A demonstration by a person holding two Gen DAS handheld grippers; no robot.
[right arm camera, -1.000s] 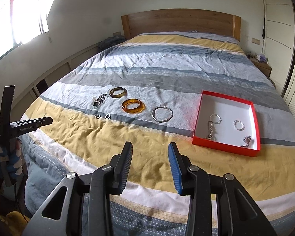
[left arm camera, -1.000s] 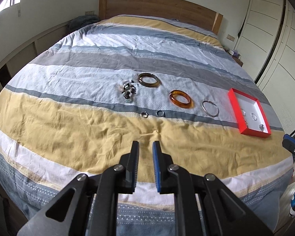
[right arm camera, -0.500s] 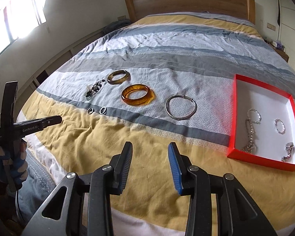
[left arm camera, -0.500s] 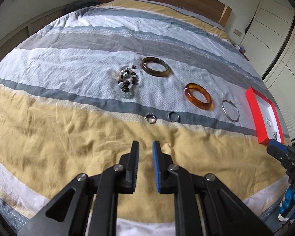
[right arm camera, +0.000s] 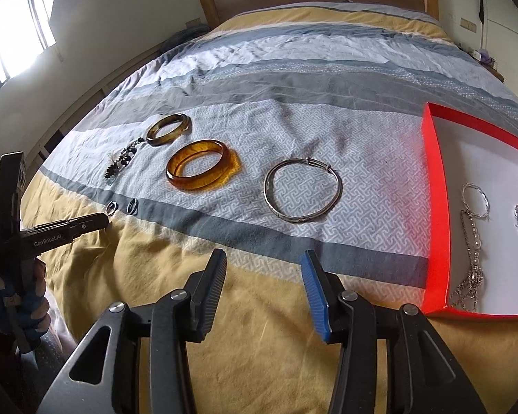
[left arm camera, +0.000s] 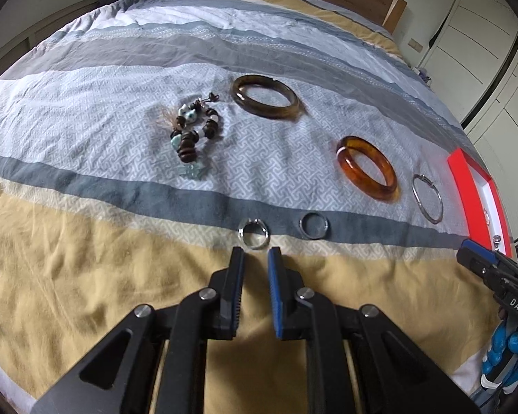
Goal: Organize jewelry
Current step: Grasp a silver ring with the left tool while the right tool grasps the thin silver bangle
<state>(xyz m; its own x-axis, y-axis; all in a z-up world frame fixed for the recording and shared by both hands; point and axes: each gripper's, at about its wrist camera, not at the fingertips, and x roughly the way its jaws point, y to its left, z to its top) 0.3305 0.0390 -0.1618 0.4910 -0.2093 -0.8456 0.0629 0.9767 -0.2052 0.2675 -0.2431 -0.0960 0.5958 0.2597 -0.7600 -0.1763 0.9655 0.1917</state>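
Jewelry laid out on a striped bed cover, wooden headboard at the back, both grippers low over the yellow band.

Left wrist view: the left gripper point(left arm camera: 255, 253) has its jaws narrow and opening, nothing between them; the small silver ring point(left arm camera: 253, 234) lies just past the tips, not touched, as far as I can tell. A second ring point(left arm camera: 315, 226) sits just right of it, the beaded bracelet point(left arm camera: 193, 134) and dark bangle point(left arm camera: 265, 96) further ahead, the amber bangle point(left arm camera: 367, 167) ahead-right. Right wrist view: the right gripper point(right arm camera: 264, 264) is about half wide and opening, empty too. The silver bangle point(right arm camera: 302, 189) lies straight ahead with clear cover in between, and the red box point(right arm camera: 438, 207) is off to the right, its near corner close to the blue finger.
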